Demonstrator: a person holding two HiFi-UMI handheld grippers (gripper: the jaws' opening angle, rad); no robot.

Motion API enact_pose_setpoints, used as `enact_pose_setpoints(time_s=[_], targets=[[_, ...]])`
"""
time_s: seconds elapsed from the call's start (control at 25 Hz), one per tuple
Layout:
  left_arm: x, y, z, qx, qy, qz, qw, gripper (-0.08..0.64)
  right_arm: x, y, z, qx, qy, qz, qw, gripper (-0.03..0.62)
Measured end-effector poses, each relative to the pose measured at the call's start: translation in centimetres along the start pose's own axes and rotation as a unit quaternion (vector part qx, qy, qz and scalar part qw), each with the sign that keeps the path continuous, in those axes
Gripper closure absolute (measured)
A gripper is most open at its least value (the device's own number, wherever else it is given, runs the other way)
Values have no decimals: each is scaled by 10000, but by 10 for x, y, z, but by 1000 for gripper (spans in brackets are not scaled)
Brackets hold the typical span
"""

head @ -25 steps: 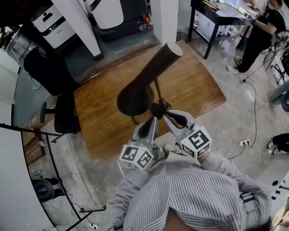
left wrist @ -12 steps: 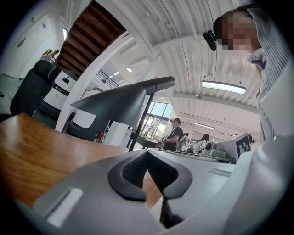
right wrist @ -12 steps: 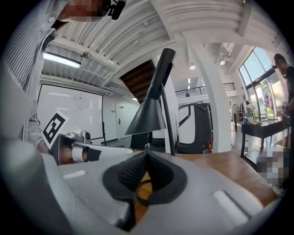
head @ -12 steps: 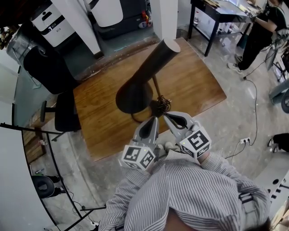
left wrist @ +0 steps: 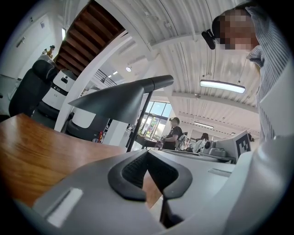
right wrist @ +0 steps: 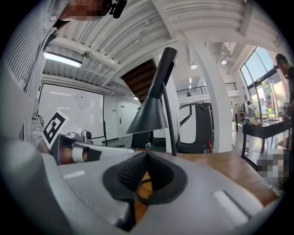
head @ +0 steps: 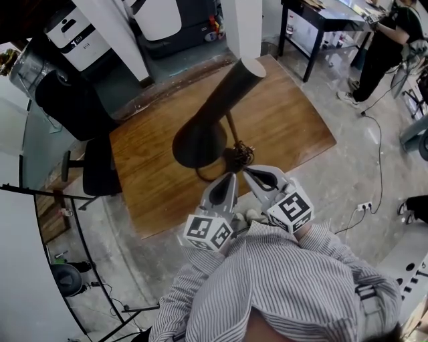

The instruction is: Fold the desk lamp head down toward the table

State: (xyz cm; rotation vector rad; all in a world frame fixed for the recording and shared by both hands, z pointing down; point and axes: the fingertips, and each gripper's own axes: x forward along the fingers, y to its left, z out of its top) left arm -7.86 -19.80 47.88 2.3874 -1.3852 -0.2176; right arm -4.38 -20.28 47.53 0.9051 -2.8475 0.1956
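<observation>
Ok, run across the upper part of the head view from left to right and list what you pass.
black office chair → lamp head → black desk → standing person at the right edge

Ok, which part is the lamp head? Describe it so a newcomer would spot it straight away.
On the brown wooden table, a dark desk lamp stands near the near edge. Its lamp head is the big funnel atop the thin stem: a wide flared mouth at one end and a long tube at the other, far bulkier than the stem.
</observation>
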Motion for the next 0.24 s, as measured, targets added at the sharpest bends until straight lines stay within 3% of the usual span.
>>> enact_pose_setpoints(time_s=[0.24], targets=[[-6,5,3,-113,-42,44,9999,555,1,2,2,-8,-29,-25,10000,592]])
